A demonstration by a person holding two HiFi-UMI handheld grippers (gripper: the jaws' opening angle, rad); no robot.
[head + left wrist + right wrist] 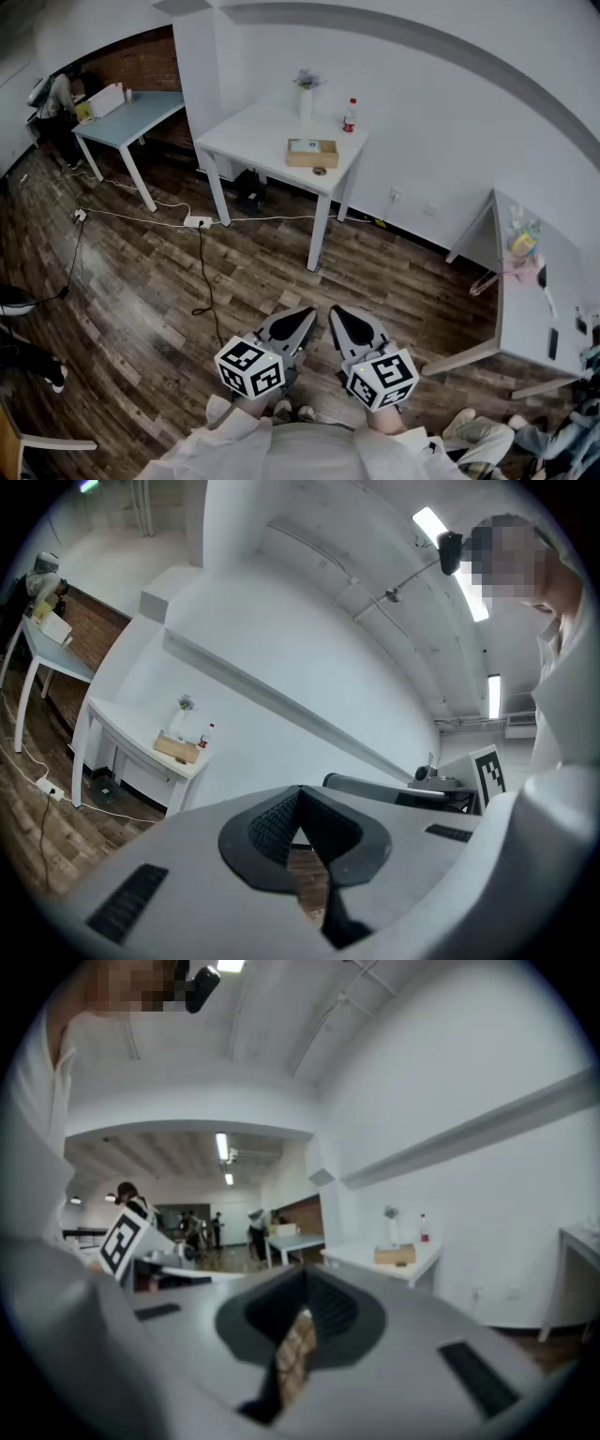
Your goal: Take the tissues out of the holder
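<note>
Both hands are held level and side by side, well short of the white tabletop (253, 131). The left tongs (302, 322) and right tongs (339, 319) are closed and empty. The wooden tissue holder (311, 152) sits on that tabletop.

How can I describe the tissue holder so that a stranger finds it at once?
Find the white square table against the white wall, right of the pale blue table. On it lies a flat, light brown wooden box with a pale opening on top. It alone is low and rectangular; the white vase and red-capped bottle behind it stand upright.
</note>
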